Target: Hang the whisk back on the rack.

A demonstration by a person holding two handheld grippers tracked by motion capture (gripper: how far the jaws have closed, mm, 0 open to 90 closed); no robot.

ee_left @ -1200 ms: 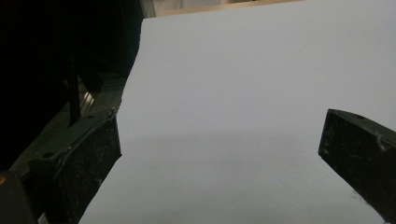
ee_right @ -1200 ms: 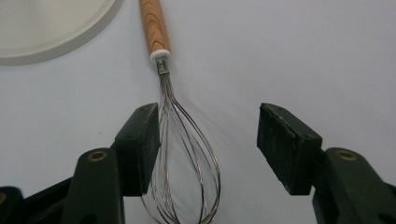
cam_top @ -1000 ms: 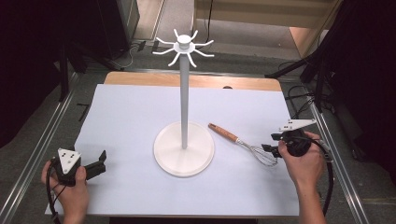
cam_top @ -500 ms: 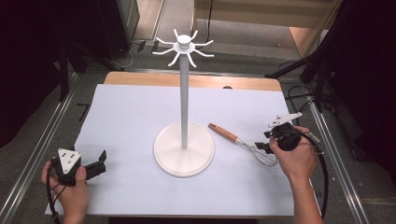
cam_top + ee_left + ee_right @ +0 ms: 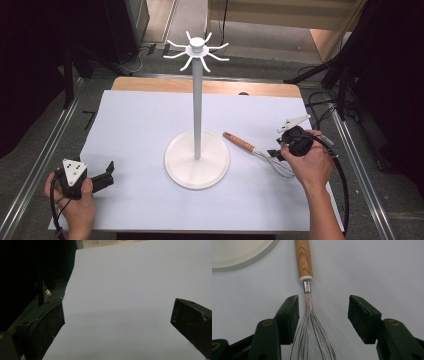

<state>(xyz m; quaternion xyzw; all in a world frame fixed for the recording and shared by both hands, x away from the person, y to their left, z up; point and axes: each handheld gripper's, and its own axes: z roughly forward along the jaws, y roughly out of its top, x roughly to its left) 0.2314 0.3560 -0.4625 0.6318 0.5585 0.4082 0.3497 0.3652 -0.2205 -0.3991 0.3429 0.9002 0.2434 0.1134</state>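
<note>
The right gripper (image 5: 323,312), fingers half open and gripping nothing, straddles the wire loops of the wooden-handled metal whisk (image 5: 305,270) lying on the white table (image 5: 140,130). Closing here may bend or slip off the springy wires.
</note>
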